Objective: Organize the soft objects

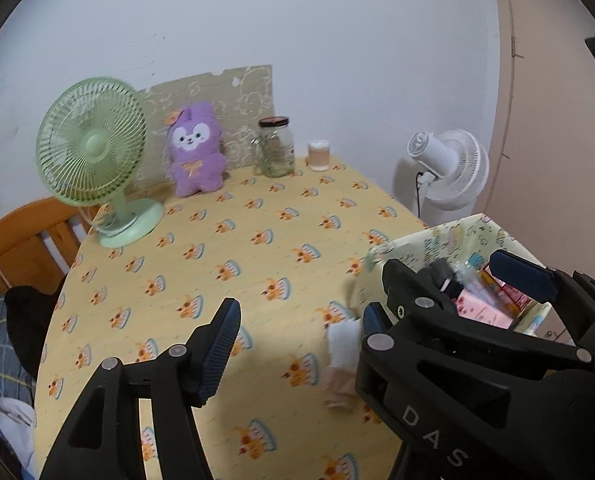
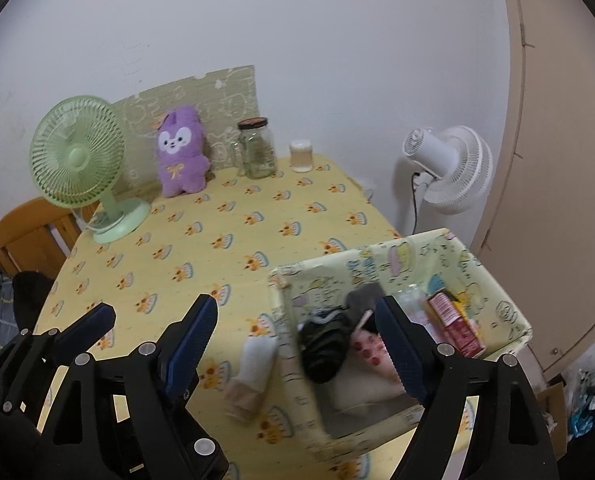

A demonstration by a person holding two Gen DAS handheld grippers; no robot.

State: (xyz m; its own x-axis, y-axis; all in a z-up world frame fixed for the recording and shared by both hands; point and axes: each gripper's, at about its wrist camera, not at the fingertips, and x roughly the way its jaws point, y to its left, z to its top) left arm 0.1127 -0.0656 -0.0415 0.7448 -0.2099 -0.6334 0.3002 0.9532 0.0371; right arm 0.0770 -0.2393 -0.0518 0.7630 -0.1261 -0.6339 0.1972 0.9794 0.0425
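A white and tan sock [image 1: 342,360] lies on the yellow tablecloth [image 1: 233,264] just left of a pale patterned fabric box [image 2: 377,256]; the sock also shows in the right wrist view [image 2: 253,368]. The box holds a black sock bundle [image 2: 324,346], a grey item and small packets. A purple plush toy [image 1: 195,148] stands at the table's back. My left gripper [image 1: 293,344] is open and empty, above the table left of the sock. My right gripper [image 2: 297,344] is open and empty over the box's near left corner; its body shows in the left wrist view [image 1: 457,344].
A green desk fan [image 1: 93,156] stands back left. A glass jar [image 1: 275,148] and a small cup [image 1: 318,155] stand at the back edge. A white floor fan [image 1: 449,168] is beyond the table's right side. A wooden chair [image 1: 25,240] is at left.
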